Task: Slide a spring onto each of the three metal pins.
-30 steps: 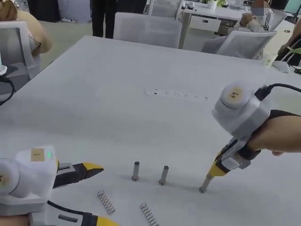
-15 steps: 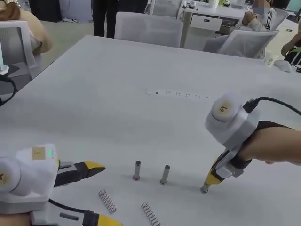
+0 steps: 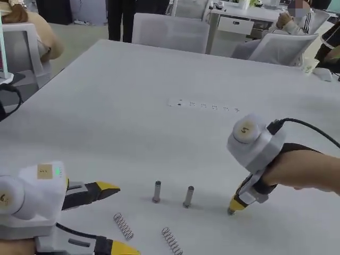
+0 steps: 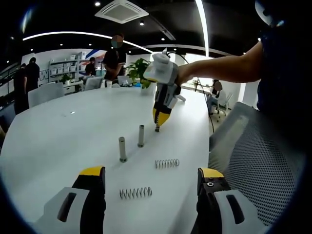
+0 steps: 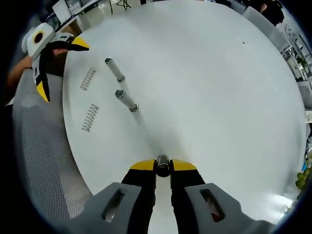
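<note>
Where the third pin (image 5: 163, 164) stands: right gripper (image 3: 237, 204) is down over it, yellow tips low, close to the table (image 3: 133, 101).
Right gripper grip: jaws drawn in tight, clamped on the top of the third pin. In the right gripper view the metal betw. them looks ribbed, so prob. a spring is round it, but too small to be sure.
Left gripper (image 4: 151, 171): jaws spread wide, nothing betw. them, hovering by the near table edge, aimed toward the loose springs.
Left pin (image 3: 157, 192): upright, bare, no spring on it.
Middle pin (image 3: 189, 196): upright, bare, near the left pin, betw. it and the third pin.
Left spring (image 3: 123, 225): lying flat on the table, on the near side of the left pin, apart from it, nothing touching it.
Right spring (image 3: 171, 240): also flat on the table, on the near side of the bare pins, clear of both grippers.
Done so far: at most 1 of 3, and that one is a guess, w/ the gripper on it and not let go.
Left to do: 2 pins for certain. Each needs a spring picked off the table, lined up w/ the pin top and slid down.
Next, prob.: release the third pin, check the spring sits, then go for a loose spring.
</note>
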A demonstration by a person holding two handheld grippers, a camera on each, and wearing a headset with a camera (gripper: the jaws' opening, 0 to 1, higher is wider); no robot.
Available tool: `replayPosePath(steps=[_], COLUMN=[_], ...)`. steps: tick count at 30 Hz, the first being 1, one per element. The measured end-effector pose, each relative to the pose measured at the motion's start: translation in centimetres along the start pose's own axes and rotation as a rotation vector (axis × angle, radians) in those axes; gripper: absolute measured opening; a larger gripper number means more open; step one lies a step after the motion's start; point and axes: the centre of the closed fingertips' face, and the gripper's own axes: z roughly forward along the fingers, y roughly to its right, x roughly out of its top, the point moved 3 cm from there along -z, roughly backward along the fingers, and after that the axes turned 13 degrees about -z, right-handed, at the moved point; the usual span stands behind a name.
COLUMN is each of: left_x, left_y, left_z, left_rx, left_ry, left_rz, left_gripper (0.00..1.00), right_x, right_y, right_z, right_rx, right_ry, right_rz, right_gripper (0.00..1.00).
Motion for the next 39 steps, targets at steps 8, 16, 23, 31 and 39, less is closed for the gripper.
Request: replayPosePath(steps=[8, 16, 23, 31, 39], left_x=[-0.05, -0.05, 0.04, -0.03, 0.03], left_y=[-0.06, -0.07, -0.13, -0.20, -0.20], left_z=[-0.06, -0.10, -0.05, -0.04, 0.01], left_rx=[0.000, -0.001, -0.001, -0.003, -0.003], left_ry=[0.002, 0.001, 0.002, 0.003, 0.002], left_rz=[-0.002, -0.003, -0.003, -0.005, -0.003], left_gripper=[0.73, 0.73, 0.73, 0.73, 0.73], right_x=[0.31, 0.35, 0.33, 0.37, 0.62], right_y=[0.73, 0.94, 0.80, 0.74, 0.61], right_z=[0.05, 0.06, 0.20, 0.26, -0.49], right_rx=[-0.013, -0.029, -0.021, -0.021, -0.036], right_ry=[0.006, -0.002, -0.011, 0.001, 0.044], right_rz=[0.031, 0.017, 0.008, 0.011, 0.002], right_gripper=[0.08, 0.09, 0.10, 0.15, 0.24])
